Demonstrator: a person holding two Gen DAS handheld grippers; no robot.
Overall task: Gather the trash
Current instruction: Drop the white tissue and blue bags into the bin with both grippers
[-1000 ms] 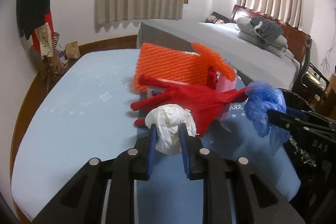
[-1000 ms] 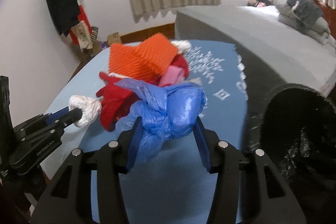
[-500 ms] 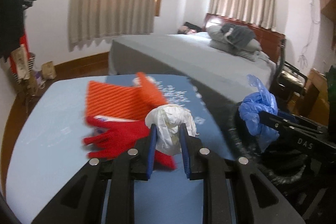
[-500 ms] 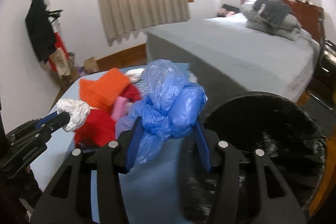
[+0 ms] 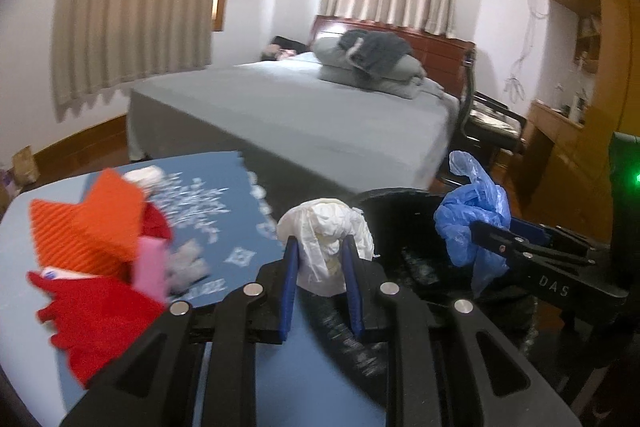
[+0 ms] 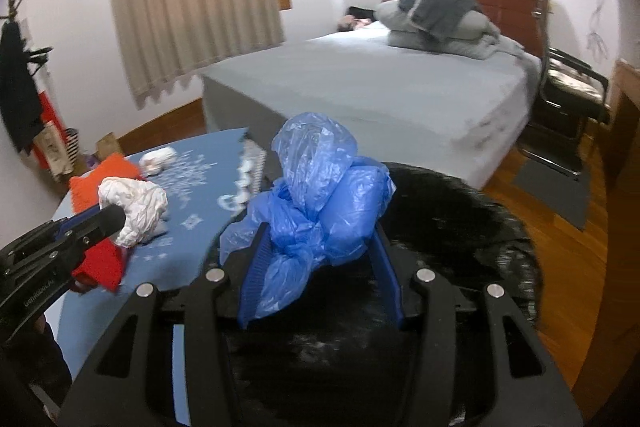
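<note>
Left tongs [image 5: 320, 267] clamp a light crumpled tissue wad [image 5: 326, 231]; right tongs [image 6: 320, 255] pinch a soft, slippery blue plastic bag [image 6: 320, 195] mid-bunch.

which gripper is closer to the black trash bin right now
Right. The right gripper holds the blue plastic bag over the black trash bin; the left gripper, gripping crumpled white paper, is at its edge.

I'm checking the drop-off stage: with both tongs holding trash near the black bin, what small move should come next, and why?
Probably open the right tongs first. The blue plastic bag already hangs over the black bin, while the left tongs hold the white paper wad only at the bin's rim.
</note>
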